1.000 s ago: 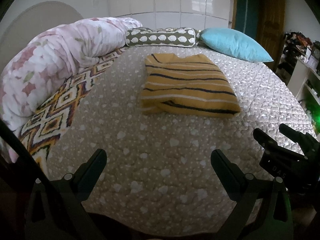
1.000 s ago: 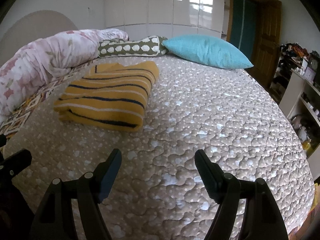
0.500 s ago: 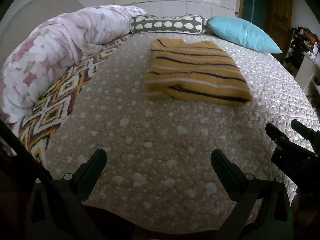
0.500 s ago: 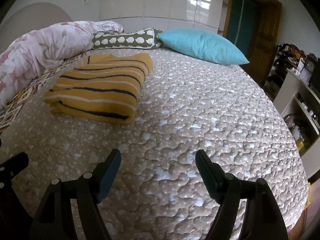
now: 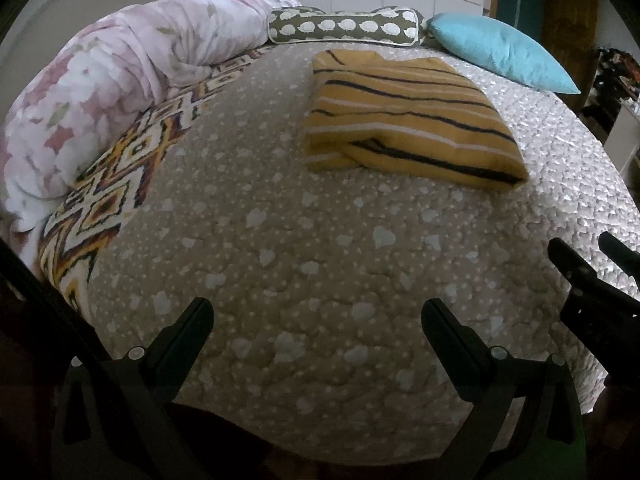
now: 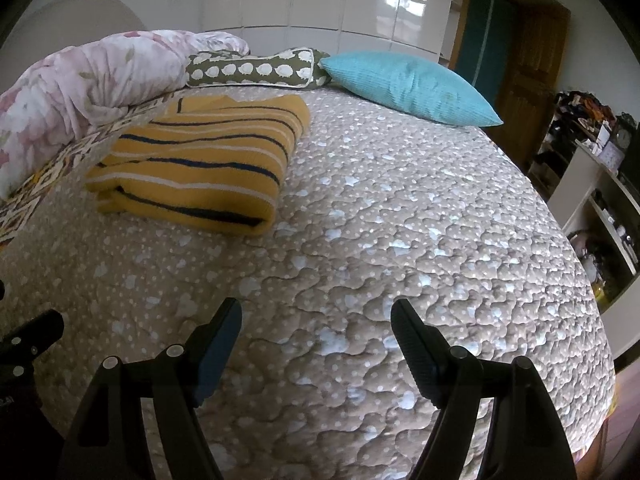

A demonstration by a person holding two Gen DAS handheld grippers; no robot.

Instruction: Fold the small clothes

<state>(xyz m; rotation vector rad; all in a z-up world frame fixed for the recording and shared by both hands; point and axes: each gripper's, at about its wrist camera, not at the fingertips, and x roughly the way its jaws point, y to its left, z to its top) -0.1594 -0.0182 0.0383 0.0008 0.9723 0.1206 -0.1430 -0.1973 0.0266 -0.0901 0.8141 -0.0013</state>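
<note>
Yellow striped garment (image 5: 408, 120) lies folded on quilted bedspread (image 5: 320, 260), toward far side, near sheep-print bolster (image 5: 344, 26) and turquoise pillow (image 5: 500, 54). Floral duvet (image 5: 112, 92) bunched along left edge. Left gripper (image 5: 316, 320) spread wide, empty, above bare quilt. Right gripper (image 6: 316, 320) likewise spread, nothing between fingers. Cluttered shelves (image 6: 600, 208) at right, contents too blurred to name.

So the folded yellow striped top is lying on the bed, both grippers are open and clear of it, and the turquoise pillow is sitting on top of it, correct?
Not quite: the turquoise pillow lies apart from the yellow striped top, further back on the bed, as the right wrist view shows. The left gripper and right gripper are open and clear.
</note>
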